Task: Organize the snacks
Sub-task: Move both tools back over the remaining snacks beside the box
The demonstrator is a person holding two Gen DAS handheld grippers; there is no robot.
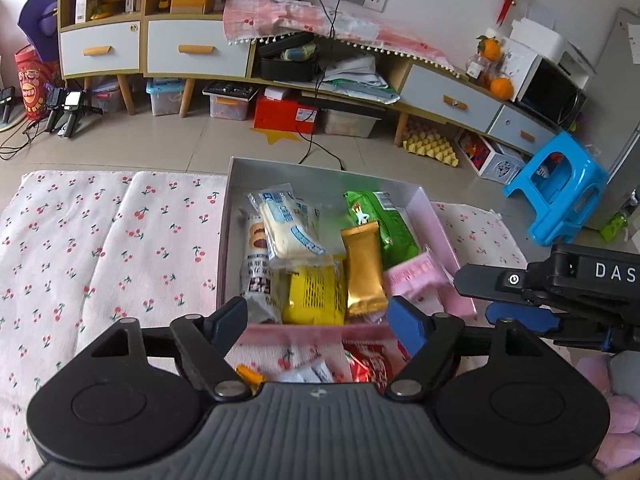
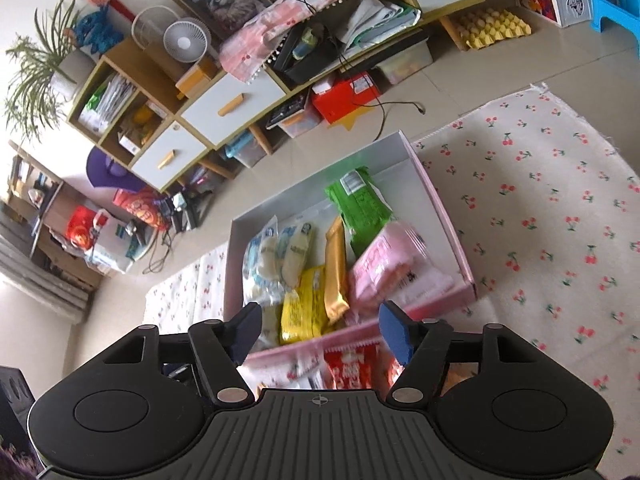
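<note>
A pink box [image 1: 223, 240] with a white inside sits on the cherry-print cloth and holds several snack packets. Among them are a yellow packet [image 1: 316, 294], a gold packet [image 1: 365, 276], a green packet [image 1: 386, 224], a pink packet [image 1: 420, 280] and white-blue packets [image 1: 290, 228]. My left gripper [image 1: 316, 324] hangs open over the box's near edge with nothing between its fingers. My right gripper [image 2: 320, 332] is open too, just short of the box [image 2: 444, 208], above the yellow packet [image 2: 304, 308]. The pink packet [image 2: 384, 268] looks blurred. A red packet [image 2: 352, 368] lies on the cloth below both grippers.
The cherry-print cloth [image 1: 100, 248] spreads to both sides of the box. A small orange sweet [image 1: 248, 373] and a white wrapper [image 1: 310, 372] lie beside the red packet. Beyond are the tiled floor, a black cable [image 1: 320, 148], a blue stool [image 1: 560, 188] and a low cabinet [image 1: 200, 52].
</note>
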